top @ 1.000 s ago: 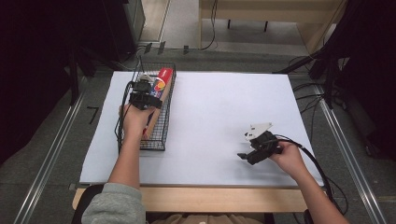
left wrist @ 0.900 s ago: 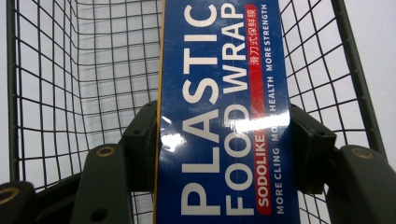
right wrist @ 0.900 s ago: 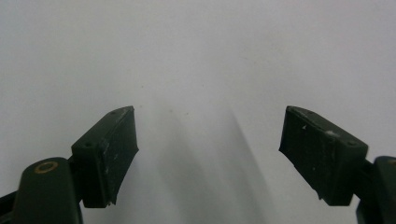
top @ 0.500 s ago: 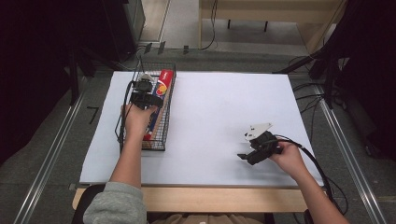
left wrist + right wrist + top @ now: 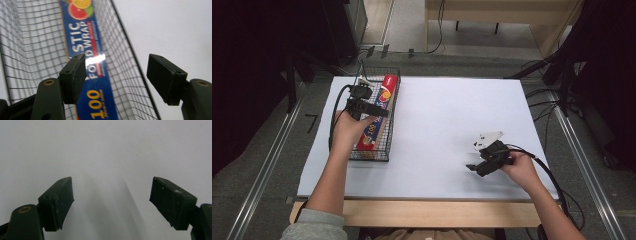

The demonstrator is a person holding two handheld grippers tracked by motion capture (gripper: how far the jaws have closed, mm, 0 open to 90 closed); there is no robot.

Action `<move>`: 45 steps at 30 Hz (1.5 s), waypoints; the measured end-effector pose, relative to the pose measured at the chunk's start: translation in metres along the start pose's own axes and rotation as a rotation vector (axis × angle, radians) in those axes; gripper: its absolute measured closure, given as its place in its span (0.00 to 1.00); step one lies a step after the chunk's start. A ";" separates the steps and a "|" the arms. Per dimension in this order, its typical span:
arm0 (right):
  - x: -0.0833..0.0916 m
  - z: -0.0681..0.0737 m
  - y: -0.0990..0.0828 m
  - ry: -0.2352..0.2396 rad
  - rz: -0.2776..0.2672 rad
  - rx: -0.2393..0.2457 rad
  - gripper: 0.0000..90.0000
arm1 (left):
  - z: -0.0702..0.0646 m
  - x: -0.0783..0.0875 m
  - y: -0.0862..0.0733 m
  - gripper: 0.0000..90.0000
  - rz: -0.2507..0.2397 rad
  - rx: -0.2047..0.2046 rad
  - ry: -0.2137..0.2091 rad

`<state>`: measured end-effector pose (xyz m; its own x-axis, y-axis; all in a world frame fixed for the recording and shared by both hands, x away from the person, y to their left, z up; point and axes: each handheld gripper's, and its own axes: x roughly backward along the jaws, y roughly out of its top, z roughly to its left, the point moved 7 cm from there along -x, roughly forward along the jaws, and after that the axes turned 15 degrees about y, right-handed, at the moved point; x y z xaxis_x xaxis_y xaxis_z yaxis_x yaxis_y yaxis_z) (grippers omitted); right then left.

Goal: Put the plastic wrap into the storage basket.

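The table (image 5: 447,125) is covered with a white sheet, most of it bare, which leaves plenty of working room between the two hands. At its far left corner stands a wire basket (image 5: 393,117), long side running away from the person, so a long box fits in it lengthwise.

That is just what lies there: a blue box (image 5: 86,50) of plastic food wrap rests flat on the basket floor, hard by the right-hand wall, its red end toward the far side. Lying flat and lengthwise looks like the only way it sits steady inside such a narrow basket.

The left gripper (image 5: 116,75) hangs over the basket above the box, tilted down toward it. Its jaws have just been opening and now stand apart, with nothing pressed between the pads; the box shows through the gap and lies below them, free. To my eye this is a let-go: the box is down, and the hand holds clear above it so that nothing drags as it comes away.

The right gripper (image 5: 473,166) sits low over the bare sheet near the front right, well apart from the basket. Its jaws are wide apart on nothing; in the right gripper view there is just white sheet between them (image 5: 110,202). It seems parked there out of the way, ready if wanted.
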<state>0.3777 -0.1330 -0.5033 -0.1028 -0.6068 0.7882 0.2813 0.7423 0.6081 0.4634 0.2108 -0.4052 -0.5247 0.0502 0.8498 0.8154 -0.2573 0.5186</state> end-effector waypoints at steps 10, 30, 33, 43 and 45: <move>-0.001 0.000 0.000 0.007 0.000 -0.002 0.22 | -0.020 0.016 -0.017 0.35 -0.049 -0.116 -0.125; 0.000 0.000 0.002 0.021 -0.019 -0.009 0.22 | -0.078 0.025 -0.047 0.35 -0.112 -0.317 -0.241; 0.000 0.001 0.002 0.022 -0.017 -0.007 0.22 | -0.090 0.024 -0.053 0.33 -0.128 -0.355 -0.251; -0.001 0.001 0.002 0.029 -0.013 -0.013 0.22 | -0.127 0.020 -0.070 0.31 -0.168 -0.447 -0.316; -0.001 0.002 0.002 0.031 -0.016 -0.015 0.22 | -0.133 0.019 -0.073 0.31 -0.167 -0.465 -0.324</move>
<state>0.3768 -0.1303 -0.5026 -0.0780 -0.6273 0.7749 0.2942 0.7281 0.6191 0.3613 0.1028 -0.4393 -0.4760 0.3997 0.7833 0.4964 -0.6131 0.6146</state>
